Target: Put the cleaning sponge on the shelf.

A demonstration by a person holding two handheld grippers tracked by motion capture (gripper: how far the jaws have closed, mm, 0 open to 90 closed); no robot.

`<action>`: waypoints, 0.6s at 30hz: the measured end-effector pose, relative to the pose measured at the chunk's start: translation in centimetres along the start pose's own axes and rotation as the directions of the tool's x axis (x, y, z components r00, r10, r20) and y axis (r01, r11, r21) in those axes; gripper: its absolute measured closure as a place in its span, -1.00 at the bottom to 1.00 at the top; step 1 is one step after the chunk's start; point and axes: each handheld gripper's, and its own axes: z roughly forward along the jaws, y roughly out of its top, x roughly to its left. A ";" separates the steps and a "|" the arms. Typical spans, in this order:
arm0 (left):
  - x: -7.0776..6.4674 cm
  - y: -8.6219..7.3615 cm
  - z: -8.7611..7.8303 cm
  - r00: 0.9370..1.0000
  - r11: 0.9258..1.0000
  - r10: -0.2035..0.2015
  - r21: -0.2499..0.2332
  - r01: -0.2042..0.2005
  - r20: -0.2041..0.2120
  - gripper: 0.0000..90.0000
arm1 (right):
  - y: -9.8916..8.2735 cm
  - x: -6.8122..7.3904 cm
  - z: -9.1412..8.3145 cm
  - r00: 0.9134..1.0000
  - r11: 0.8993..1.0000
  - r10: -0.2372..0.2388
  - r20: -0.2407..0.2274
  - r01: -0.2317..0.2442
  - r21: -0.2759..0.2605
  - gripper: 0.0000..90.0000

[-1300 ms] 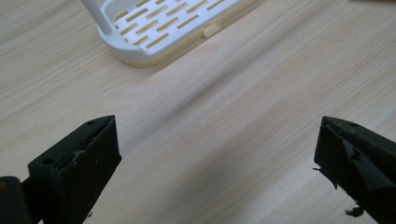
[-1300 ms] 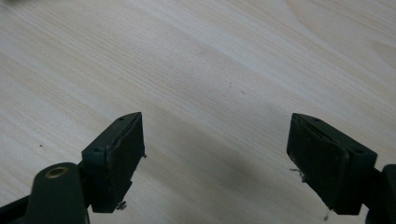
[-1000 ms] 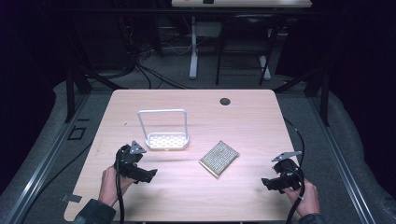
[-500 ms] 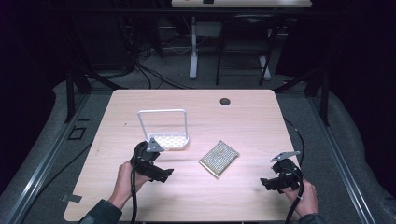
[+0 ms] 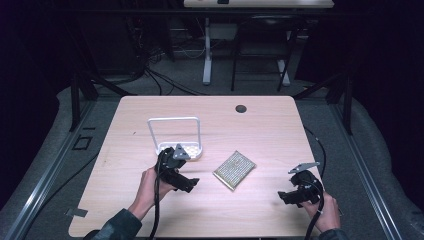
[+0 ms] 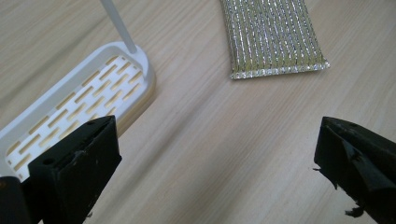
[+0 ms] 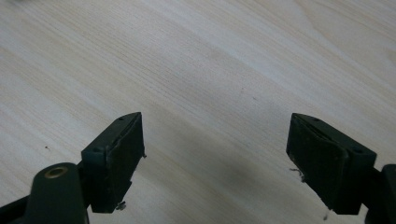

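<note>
Left gripper (image 5: 186,184) has slid in from the table's left edge, fingers spread and empty, now between rack (image 5: 175,146) and pad (image 5: 234,169), probably going for the pad. Right gripper (image 5: 291,195) sits released, unmoved.

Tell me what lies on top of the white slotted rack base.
Nothing rests on the visible part of the white slotted rack base; its slots are bare. The left gripper covers its near end in the high view, so that end is unchecked.
</note>
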 end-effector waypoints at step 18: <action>-1.7 2.7 2.8 0.999 0.999 0.040 0.022 -0.040 0.029 -1.00 | 0.0 0.1 0.0 1.000 1.000 -0.013 -0.009 0.013 0.007 -0.58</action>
